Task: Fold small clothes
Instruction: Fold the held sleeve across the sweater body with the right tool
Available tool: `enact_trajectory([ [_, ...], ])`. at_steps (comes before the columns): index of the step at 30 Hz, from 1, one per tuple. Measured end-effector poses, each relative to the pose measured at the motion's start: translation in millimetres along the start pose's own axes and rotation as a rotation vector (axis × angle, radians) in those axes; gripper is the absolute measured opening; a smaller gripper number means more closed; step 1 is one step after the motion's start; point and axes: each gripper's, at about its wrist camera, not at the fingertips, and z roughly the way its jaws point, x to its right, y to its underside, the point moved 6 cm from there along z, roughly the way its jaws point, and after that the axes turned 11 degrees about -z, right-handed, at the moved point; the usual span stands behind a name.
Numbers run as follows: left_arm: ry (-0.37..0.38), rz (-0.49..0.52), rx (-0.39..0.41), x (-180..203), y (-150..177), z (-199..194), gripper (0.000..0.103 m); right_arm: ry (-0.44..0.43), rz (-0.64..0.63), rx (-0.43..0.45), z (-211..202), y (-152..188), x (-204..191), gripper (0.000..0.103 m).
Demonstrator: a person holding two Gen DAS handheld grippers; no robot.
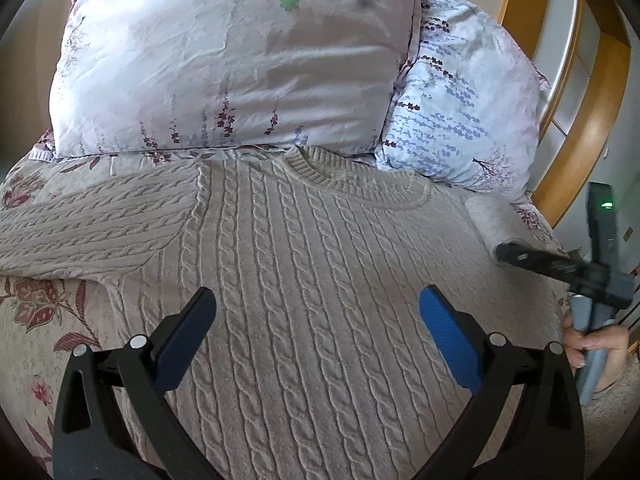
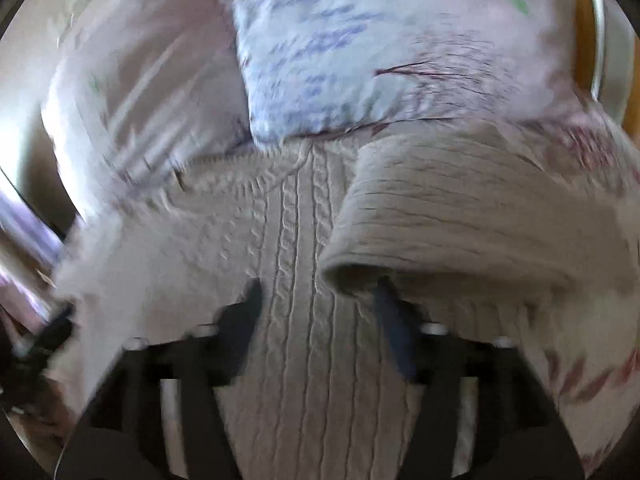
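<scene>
Left wrist view: the left gripper [image 1: 318, 300] has its blue-padded fingers [image 1: 450, 334] spread wide, empty, above the body of the beige cable-knit sweater [image 1: 304, 248], which lies flat on the floral bedspread [image 1: 36, 320], collar toward the pillows. One sleeve [image 1: 88, 224] stretches out to the left. Beyond the collar a pale floral pillow [image 1: 232, 64] leans beside a blue-printed pillow [image 1: 456, 108], with a wooden headboard [image 1: 576, 152] behind. At the right edge a hand [image 1: 596, 344] holds the right gripper [image 2: 318, 292]. In the blurred right wrist view its fingers stand apart, nothing between them, the other sleeve [image 2: 460, 216] folded over just beyond one tip.
</scene>
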Motion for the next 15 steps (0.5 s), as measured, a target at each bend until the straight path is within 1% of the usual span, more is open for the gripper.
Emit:
enact_trajectory([
  [2,0.011,-0.008,-0.003,-0.2,-0.1,0.2,0.101,-0.028,0.066,0.048,-18.6,1.1,8.6,0.064],
  [3,0.017,-0.012,-0.005,-0.4,-0.1,0.8,0.101,-0.028,0.128,0.081,-32.6,3.1,21.1,0.064],
  [5,0.031,-0.021,-0.011,-0.5,0.0,2.2,0.101,-0.026,0.310,0.121,-56.2,12.5,57.0,0.064],
  [7,0.047,-0.031,-0.014,-0.3,0.0,3.3,0.101,-0.039,0.471,0.120,-60.7,21.4,89.6,0.063],
  [9,0.063,-0.041,-0.017,0.3,-0.7,4.0,0.101,-0.035,0.625,0.103,-56.8,34.9,121.1,0.058],
  [10,0.068,-0.045,-0.017,0.4,-0.8,3.8,0.101,-0.037,0.684,0.099,-53.2,39.6,133.6,0.057],
  [12,0.080,-0.053,-0.012,-0.3,-1.9,1.9,0.101,-0.015,0.746,0.099,-47.9,44.8,149.5,0.056],
  [13,0.083,-0.056,-0.008,-1.0,-2.7,0.8,0.101,-0.008,0.768,0.105,-45.1,46.0,154.7,0.054],
  [14,0.085,-0.059,-0.004,-1.9,-3.6,-0.5,0.101,-0.017,0.793,0.132,-42.8,44.4,160.5,0.052],
  [15,0.085,-0.060,0.000,-2.9,-4.2,-1.7,0.101,-0.008,0.802,0.145,-41.6,42.1,164.5,0.051],
])
